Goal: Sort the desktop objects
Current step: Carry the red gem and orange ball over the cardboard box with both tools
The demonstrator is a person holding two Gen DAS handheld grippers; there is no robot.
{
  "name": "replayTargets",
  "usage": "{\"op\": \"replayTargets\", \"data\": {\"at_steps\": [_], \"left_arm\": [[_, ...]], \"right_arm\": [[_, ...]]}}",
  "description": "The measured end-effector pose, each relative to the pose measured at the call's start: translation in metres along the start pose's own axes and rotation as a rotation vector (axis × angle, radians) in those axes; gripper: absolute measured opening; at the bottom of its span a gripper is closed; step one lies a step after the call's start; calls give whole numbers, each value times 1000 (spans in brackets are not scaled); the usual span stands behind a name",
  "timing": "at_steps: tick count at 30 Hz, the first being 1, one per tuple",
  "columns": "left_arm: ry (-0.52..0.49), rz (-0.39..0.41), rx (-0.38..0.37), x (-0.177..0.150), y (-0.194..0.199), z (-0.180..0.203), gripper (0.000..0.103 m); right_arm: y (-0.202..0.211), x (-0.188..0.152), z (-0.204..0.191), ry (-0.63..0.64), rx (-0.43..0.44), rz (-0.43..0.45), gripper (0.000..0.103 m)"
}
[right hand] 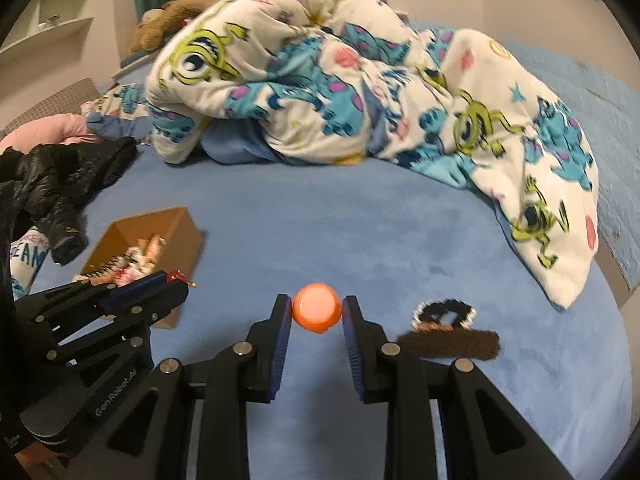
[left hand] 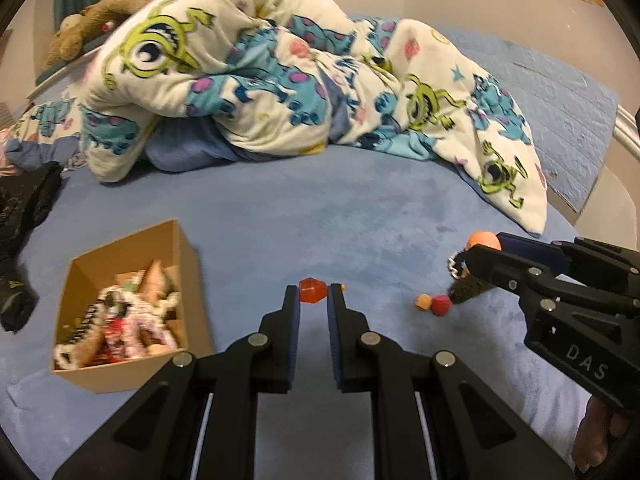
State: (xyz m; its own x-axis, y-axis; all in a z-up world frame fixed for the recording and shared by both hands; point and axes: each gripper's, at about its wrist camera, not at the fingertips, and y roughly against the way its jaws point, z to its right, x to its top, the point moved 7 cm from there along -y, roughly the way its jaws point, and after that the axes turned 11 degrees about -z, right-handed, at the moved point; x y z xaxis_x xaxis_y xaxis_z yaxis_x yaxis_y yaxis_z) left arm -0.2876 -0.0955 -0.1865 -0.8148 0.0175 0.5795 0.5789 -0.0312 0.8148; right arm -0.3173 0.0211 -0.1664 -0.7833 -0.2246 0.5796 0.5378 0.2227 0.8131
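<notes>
- The cardboard box [left hand: 132, 308] on the blue bed [left hand: 360, 208] already holds a jumble of small items, so part of the sorting looks done.
- The left tongs [left hand: 314, 292] are clamped on a red faceted bead [left hand: 314, 291]; the right tongs [right hand: 317, 308] are clamped on an orange ball [right hand: 317, 307]. Both are outside the box.
- Left on the bed: two small pompoms [left hand: 432, 303], a black-and-white scrunchie [right hand: 444, 312] and a brown fuzzy strip [right hand: 452, 345].
</notes>
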Motion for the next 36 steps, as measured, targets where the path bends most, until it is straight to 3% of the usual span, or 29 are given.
{"op": "replayTargets", "data": {"at_steps": [19, 36], "left_arm": [[137, 45, 116, -14, 60, -126, 14], [222, 42, 179, -37, 68, -218, 14]], "right_arm": [[25, 31, -140, 139, 90, 42, 26], [7, 46, -235, 228, 132, 23, 26]]}}
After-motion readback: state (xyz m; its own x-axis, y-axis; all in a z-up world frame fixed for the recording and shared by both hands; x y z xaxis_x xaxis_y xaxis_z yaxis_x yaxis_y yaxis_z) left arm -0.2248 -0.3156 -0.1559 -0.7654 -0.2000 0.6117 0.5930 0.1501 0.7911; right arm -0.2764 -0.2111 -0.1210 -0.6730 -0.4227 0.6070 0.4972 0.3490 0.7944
